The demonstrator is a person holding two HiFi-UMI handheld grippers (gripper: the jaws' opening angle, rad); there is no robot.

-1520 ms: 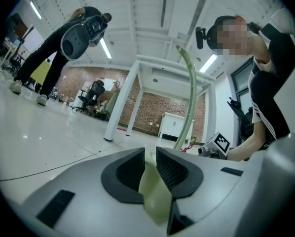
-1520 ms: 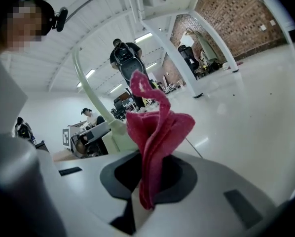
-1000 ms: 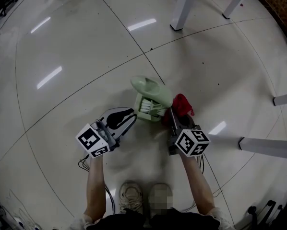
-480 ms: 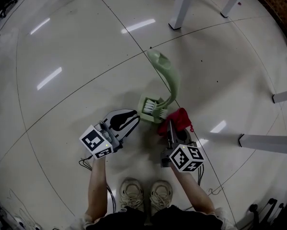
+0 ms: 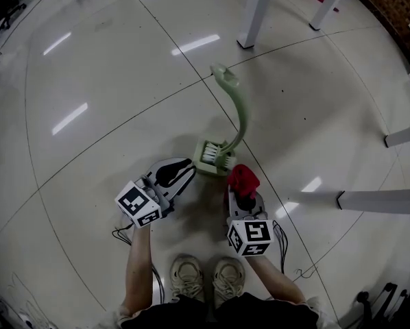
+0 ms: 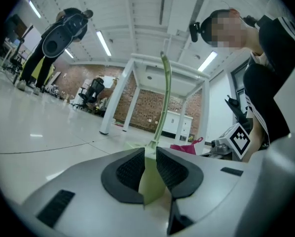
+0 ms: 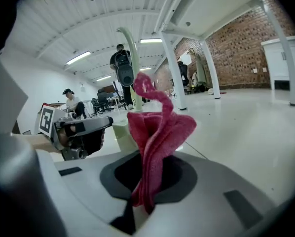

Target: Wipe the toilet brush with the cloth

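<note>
A pale green toilet brush has its bristled head low over the floor, and its curved handle reaches away from me. My left gripper is shut on the brush's green head end, and the thin handle rises straight ahead of the jaws. My right gripper is shut on a crumpled red cloth just right of the brush head, a little apart from it. In the right gripper view the cloth stands up between the jaws, with the brush and the left gripper to its left.
White table legs stand on the glossy floor at the back. White bars lie at the right. My shoes and some cables are below the grippers. Other people are far off in the room.
The brush's handle has swung from pointing up at the camera to reaching away across the floor. My right gripper has pulled back toward me with the cloth. The left gripper stayed put.
</note>
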